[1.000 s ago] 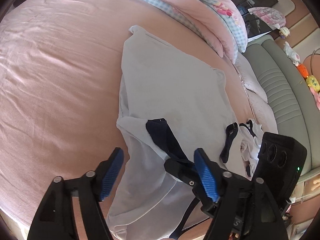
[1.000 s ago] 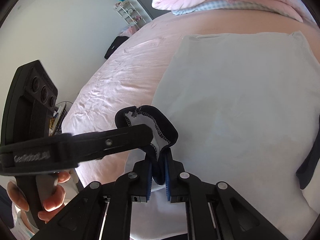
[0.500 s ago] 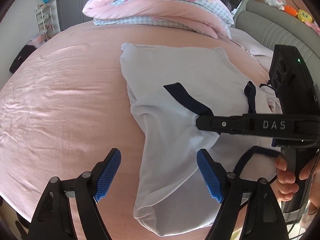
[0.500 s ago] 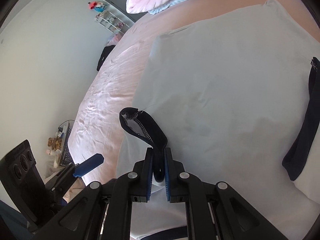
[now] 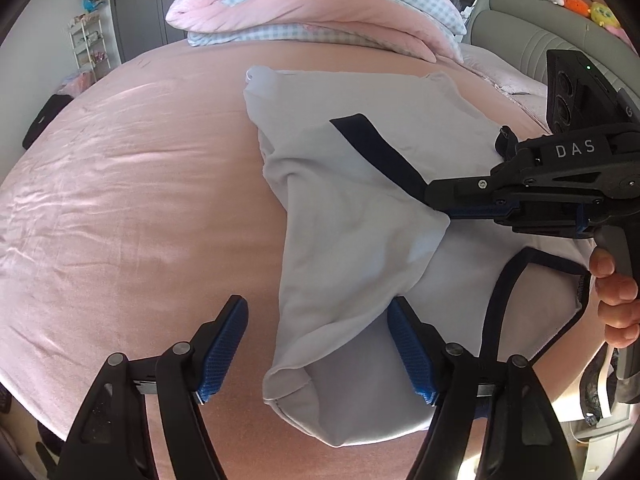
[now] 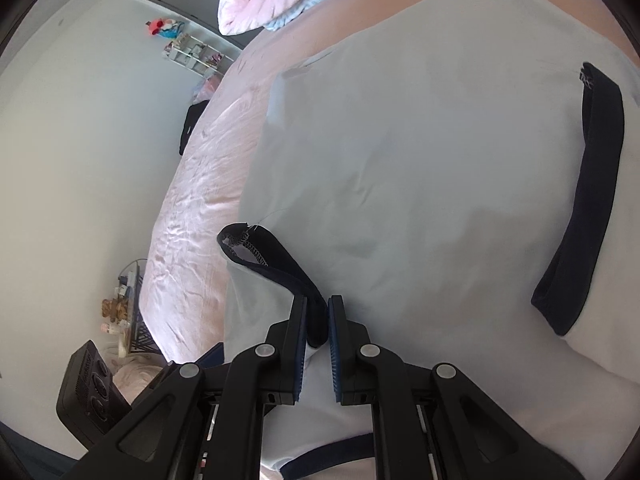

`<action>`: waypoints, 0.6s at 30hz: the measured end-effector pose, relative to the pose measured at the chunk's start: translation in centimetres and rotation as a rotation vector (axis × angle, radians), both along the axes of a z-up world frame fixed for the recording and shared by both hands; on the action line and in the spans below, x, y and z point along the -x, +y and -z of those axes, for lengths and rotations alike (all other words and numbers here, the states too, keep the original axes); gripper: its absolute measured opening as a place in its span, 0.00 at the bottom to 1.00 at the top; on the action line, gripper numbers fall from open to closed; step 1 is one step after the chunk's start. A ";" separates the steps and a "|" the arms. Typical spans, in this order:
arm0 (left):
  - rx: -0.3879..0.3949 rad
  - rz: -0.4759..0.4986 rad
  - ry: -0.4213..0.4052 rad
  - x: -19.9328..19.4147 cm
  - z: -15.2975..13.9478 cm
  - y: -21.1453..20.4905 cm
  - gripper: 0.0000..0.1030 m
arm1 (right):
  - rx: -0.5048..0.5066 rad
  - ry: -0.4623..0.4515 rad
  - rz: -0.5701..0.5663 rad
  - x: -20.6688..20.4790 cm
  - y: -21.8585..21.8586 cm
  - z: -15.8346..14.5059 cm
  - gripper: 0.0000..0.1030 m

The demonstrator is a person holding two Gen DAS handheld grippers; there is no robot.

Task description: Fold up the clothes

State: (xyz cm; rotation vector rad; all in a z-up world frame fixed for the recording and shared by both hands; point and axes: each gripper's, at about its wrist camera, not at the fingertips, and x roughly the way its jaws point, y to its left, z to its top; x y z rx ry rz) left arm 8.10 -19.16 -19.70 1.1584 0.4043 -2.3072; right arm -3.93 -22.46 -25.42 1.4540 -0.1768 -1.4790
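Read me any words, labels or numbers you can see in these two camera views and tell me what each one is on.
"DAS": white letters on the black body of the right gripper, seen from the left wrist camera.
A single letter at that gripper's far right edge, cut off, perhaps "G": not readable.
Prints on the folded quilt: too small to read.

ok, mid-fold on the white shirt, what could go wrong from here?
1. The right gripper pinches only the navy sleeve cuff; that narrow hold could slip.
2. The left gripper is closing around a loose shirt fold, so it may bunch several layers.
3. The shirt's near edge sits close to the edge of the bed and could slide off.
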 end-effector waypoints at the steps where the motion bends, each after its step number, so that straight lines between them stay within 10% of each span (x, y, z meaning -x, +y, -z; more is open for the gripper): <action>1: 0.018 0.001 -0.007 0.0 0.0 0.1 0.63 | 0.000 -0.031 -0.007 0.1 0.2 0.2 0.11; 9: 0.056 0.024 -0.019 0.2 0.4 1.1 0.45 | 0.068 -0.205 0.015 -0.7 1.6 0.8 0.55; 18: 0.035 -0.020 -0.014 0.5 0.3 1.1 0.28 | 0.080 -0.350 0.026 -3.2 0.7 3.0 0.55</action>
